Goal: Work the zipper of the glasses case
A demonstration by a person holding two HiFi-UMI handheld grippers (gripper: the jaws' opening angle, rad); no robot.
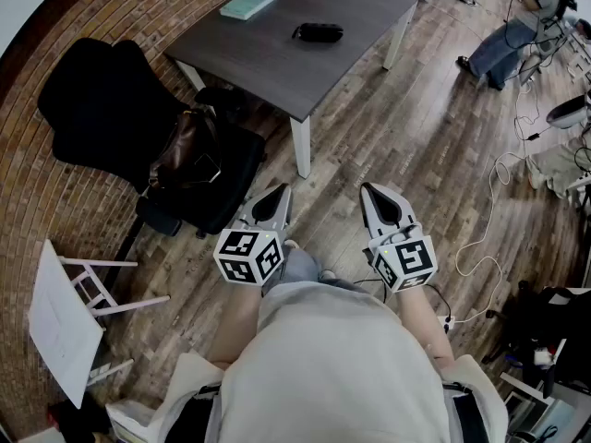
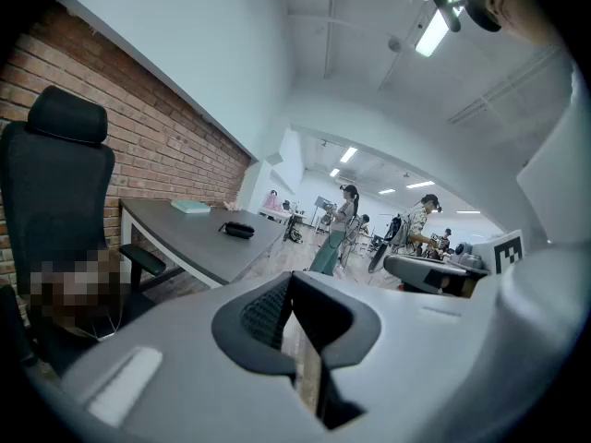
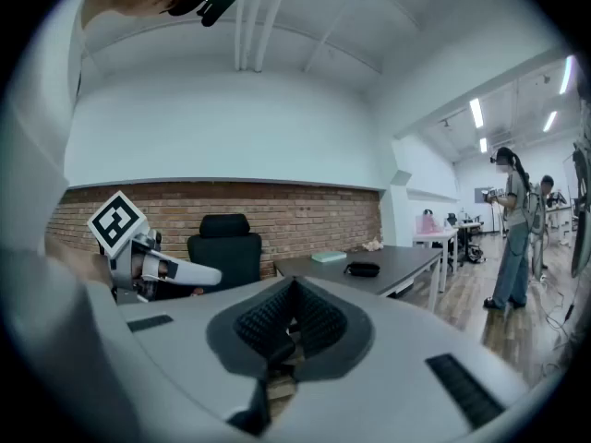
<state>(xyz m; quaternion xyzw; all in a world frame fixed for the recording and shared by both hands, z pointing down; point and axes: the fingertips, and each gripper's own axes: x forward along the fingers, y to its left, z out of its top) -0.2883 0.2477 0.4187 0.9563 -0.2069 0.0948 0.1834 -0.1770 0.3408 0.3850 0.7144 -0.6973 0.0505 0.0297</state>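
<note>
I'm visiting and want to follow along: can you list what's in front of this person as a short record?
glasses case: black, lying on the table, untouched
table: dark grey, white legs, ahead of the person
teal book: on the table, apart from the case
left gripper: shut, empty, over the floor
right gripper: shut, empty, beside the left one
office chair: black, left of the table

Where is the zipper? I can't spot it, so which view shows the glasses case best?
The head view: the glasses case lies whole on the table, seen from above, though too small to show the zipper. Both gripper views show the glasses case side-on, a small dark shape far off.
</note>
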